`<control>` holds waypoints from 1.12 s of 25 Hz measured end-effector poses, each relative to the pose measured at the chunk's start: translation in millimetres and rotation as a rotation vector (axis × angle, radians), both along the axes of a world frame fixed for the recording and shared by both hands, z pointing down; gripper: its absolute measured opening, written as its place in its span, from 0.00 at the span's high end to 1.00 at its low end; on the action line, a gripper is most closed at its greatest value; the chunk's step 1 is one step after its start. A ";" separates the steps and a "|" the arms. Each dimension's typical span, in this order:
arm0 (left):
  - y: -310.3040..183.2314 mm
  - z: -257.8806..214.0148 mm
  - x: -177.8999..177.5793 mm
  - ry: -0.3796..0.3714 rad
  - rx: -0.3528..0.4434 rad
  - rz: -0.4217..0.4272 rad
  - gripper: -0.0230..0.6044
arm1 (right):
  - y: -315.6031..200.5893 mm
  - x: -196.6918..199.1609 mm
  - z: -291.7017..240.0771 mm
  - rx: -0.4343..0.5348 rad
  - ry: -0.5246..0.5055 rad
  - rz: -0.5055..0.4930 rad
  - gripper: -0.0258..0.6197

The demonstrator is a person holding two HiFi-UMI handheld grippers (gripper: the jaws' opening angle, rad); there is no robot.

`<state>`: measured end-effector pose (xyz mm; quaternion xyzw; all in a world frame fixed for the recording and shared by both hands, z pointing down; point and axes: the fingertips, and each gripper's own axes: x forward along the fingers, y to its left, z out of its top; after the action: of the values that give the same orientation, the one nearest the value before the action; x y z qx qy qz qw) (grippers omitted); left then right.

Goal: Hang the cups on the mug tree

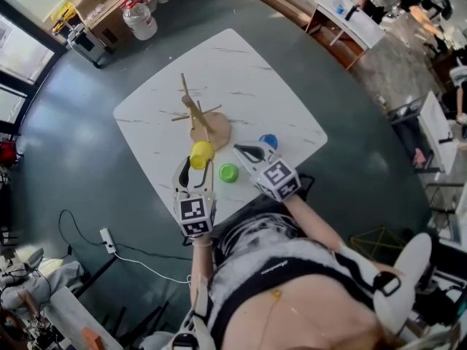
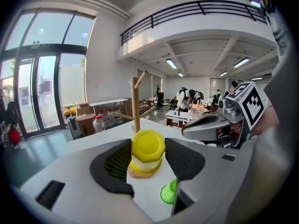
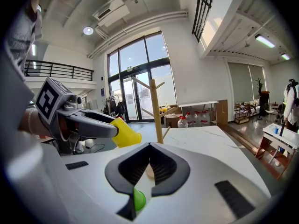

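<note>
"Since you've got the head view up, what sits nearest to me?"

"Your left tongs (image 1: 197,168), clamped on the yellow cup (image 1: 201,154). Both pads press its sides, and it hangs clear of the worktop (image 1: 248,64)."

"My left gripper view agrees: the cup fills the gap, and a wooden post rises right behind it. And my right hand?"

"The right tongs (image 3: 150,146) are clenched, tips meeting, with nothing caught between them. They hover low over the near edge of the worktop, beside the left pair."

"I see something green under them."

"That's the green cup (image 1: 228,172). It stands on the worktop between your two tongs, touched by neither. The blue cup (image 1: 268,141) is just past the right tips, also on the worktop."

"And the mug tree (image 1: 198,114)?"

"It's upright on its round base near the middle of the worktop, pegs angled upward. The yellow cup is just on your side of that base."

"Anything further out?"

"Water bottles (image 1: 140,19) on the floor beyond the far corner."
</note>
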<state>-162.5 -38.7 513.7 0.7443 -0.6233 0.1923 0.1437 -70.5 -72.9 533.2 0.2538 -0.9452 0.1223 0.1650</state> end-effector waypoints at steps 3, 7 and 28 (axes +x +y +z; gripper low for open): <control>-3.5 0.5 0.4 -0.002 0.004 -0.001 0.59 | -2.7 1.6 1.1 0.001 -0.004 0.006 0.96; -8.7 3.9 1.2 -0.003 0.004 -0.002 0.59 | -5.5 6.0 4.8 0.007 -0.007 0.014 0.96; -34.9 47.5 12.6 -0.006 -0.075 -0.020 0.59 | -14.4 39.5 8.4 -0.035 0.019 0.057 0.96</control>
<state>-149.9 -73.5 561.2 0.7314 -0.6234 0.2166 0.1716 -31.0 -87.3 541.6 0.2787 -0.9337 0.1412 0.1747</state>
